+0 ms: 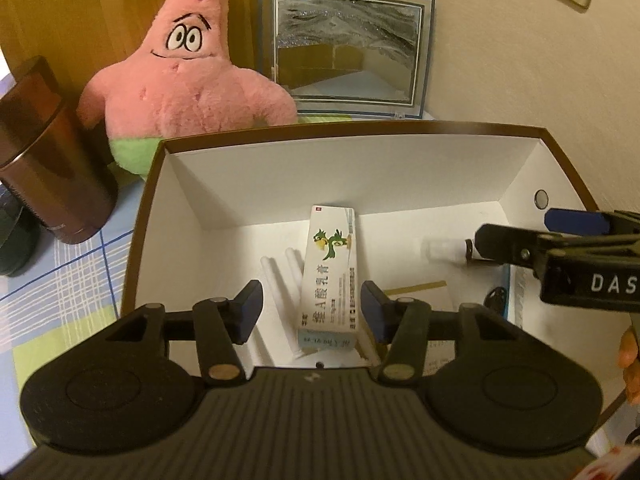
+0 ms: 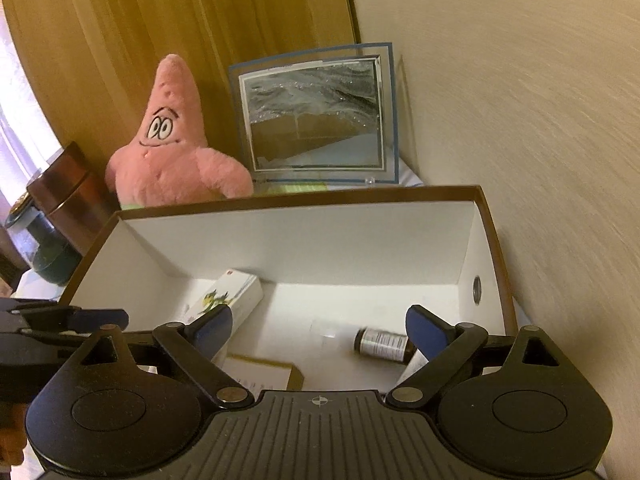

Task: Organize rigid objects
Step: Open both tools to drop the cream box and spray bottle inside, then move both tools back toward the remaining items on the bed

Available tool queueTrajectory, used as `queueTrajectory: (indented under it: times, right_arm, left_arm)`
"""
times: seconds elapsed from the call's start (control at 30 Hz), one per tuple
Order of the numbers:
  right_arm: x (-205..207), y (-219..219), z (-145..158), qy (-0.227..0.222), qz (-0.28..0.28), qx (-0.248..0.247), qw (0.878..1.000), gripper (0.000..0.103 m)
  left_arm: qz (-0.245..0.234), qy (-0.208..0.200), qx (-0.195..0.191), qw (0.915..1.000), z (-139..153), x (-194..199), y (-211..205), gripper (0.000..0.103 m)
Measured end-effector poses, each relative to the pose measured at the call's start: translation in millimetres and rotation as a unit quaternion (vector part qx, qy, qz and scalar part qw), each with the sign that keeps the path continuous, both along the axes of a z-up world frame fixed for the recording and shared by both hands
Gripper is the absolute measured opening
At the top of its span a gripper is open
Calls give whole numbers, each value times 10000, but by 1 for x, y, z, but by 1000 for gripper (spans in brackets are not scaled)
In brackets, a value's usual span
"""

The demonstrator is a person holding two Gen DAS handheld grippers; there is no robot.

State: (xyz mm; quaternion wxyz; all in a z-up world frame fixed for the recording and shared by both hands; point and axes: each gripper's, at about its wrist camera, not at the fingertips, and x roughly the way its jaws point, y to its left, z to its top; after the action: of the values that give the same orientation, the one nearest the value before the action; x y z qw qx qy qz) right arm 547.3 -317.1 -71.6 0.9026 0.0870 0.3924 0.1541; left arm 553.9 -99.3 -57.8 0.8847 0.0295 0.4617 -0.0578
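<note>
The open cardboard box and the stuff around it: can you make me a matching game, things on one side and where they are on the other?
Things:
1. white medicine carton with a green bird
2. small brown bottle with a white label
3. pink star-shaped plush toy
4. dark brown metal tumbler

Places:
A. lying on its side in the brown-rimmed white box
B. outside the box, to its left
C. between the open left gripper fingers
D. behind the box, beside the sand picture frame

Pairs: 1-C, 2-A, 3-D, 4-B

Fuzzy plush toy [image 1: 188,80], glossy metal tumbler [image 1: 52,168], matt cardboard box [image 1: 360,168].
</note>
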Motion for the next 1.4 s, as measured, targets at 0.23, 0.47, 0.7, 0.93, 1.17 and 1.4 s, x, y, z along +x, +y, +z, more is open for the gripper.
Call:
queueTrajectory:
  times: [0.23, 0.47, 0.7, 0.93, 1.17, 1.4]
  right_arm:
    - [-22, -8, 5, 34, -29, 109, 9999, 91]
    - [-45, -13, 20, -5, -33, 274, 9996, 91]
    - [-71, -15, 38, -109, -8, 354, 9993, 91]
    - [-99, -17, 52, -195, 37, 446, 9988, 91]
    - [-130, -18, 61, -143, 122, 627, 9979, 91]
    - [-163, -15, 68, -162, 182, 681, 9974, 91]
  left_arm:
    - [30, -75, -50, 10000, 9, -19, 3, 51]
    - [93, -233, -87, 9996, 26, -43, 5, 51]
    - [155, -423, -171, 9988, 49, -73, 7, 52]
    - [143, -599, -162, 9980, 64, -103, 8, 52]
    - [213, -736, -91, 9970, 74, -142, 16, 52]
    - [254, -787, -132, 9965, 81, -181, 23, 52]
